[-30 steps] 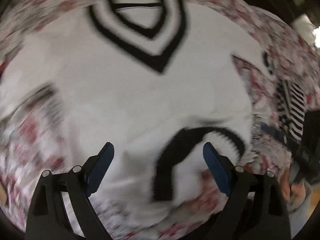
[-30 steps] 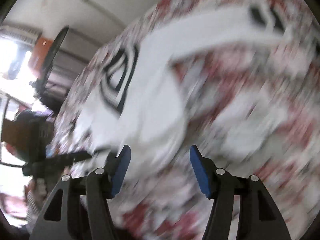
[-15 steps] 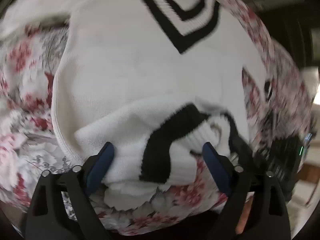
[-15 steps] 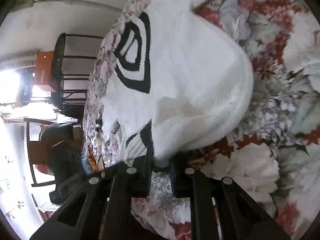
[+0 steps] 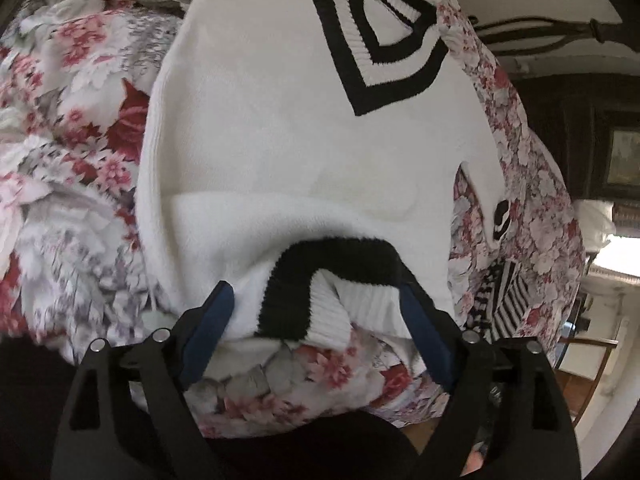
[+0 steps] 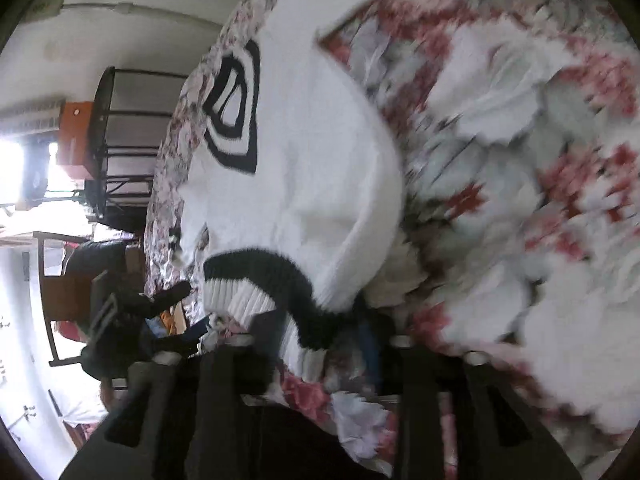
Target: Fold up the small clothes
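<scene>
A white knit sweater [image 5: 304,128] with a black-and-white V-neck [image 5: 384,40] lies on the floral bedspread [image 5: 72,128]. Its bottom edge is bunched near me, showing a black band [image 5: 332,256] and white ribbing. My left gripper [image 5: 316,324] stands wide open, with that bunched hem between its blue pads [image 5: 208,328]. In the right wrist view the same sweater [image 6: 312,152] lies with its black band [image 6: 276,272] reaching down between the fingers of my right gripper [image 6: 316,340]. Those jaws are opening and the cloth hangs loose between them.
A black-and-white striped garment [image 5: 504,292] lies at the bed's right side. Beyond the bed stand a black metal frame [image 6: 120,140], an orange box [image 6: 76,136] and a wooden chair [image 6: 56,288]. The bed's near edge runs just under both grippers.
The left view has rolled and closed in on the hem, which now lies between its fingers. The right gripper shut on the hem half a second ago, and its jaws have now parted.
</scene>
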